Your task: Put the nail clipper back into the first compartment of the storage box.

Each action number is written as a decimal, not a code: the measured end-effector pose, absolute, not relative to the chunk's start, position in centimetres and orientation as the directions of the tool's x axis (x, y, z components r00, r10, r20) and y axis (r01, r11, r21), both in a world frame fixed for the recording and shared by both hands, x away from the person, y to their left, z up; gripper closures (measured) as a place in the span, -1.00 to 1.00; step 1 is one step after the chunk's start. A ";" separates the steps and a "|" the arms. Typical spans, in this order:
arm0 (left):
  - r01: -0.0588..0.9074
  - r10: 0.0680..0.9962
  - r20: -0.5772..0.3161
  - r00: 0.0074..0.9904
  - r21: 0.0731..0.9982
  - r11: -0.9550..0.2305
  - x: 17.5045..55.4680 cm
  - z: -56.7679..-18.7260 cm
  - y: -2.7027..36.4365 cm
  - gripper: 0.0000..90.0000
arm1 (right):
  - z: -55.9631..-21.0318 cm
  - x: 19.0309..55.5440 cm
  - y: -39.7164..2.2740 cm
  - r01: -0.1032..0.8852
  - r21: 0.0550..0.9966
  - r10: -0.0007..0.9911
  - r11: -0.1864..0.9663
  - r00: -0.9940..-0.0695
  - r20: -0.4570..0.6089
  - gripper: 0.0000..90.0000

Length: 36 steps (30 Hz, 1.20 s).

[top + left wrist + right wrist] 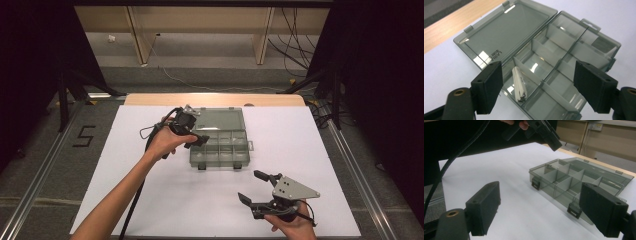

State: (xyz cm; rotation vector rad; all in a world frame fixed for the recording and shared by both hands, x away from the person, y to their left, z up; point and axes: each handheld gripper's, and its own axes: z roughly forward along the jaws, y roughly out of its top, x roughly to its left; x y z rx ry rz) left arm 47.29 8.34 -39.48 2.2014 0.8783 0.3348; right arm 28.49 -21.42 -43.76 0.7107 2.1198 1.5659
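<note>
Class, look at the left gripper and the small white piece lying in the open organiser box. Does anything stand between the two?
Nothing visible does. The left gripper hangs open just above the box, whose lid lies flat. The white piece leans against a divider in a corner compartment, uncovered from above.

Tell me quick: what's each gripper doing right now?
Left gripper: open, empty, above the organizer box.
Right gripper: open, empty, over the white mat.

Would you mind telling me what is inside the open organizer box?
One small white part leans in a compartment of the organizer box, near the corner. The other compartments look bare, though the black jaws cover parts of the nearest ones.
</note>
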 end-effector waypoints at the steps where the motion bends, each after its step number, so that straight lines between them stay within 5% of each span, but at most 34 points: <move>1: 0.486 0.681 -0.030 0.732 0.723 -0.491 47.0 -39.4 8.5 -0.47 | -43.8 28.5 -21.4 0.153 0.958 0.616 0.241 -0.787 -0.029 -0.59; 36: 0.335 0.627 -0.104 0.772 0.905 -0.262 39.3 -39.9 9.7 -0.60 | -43.7 28.4 -21.4 0.157 0.956 0.615 0.248 -0.788 -0.030 -0.59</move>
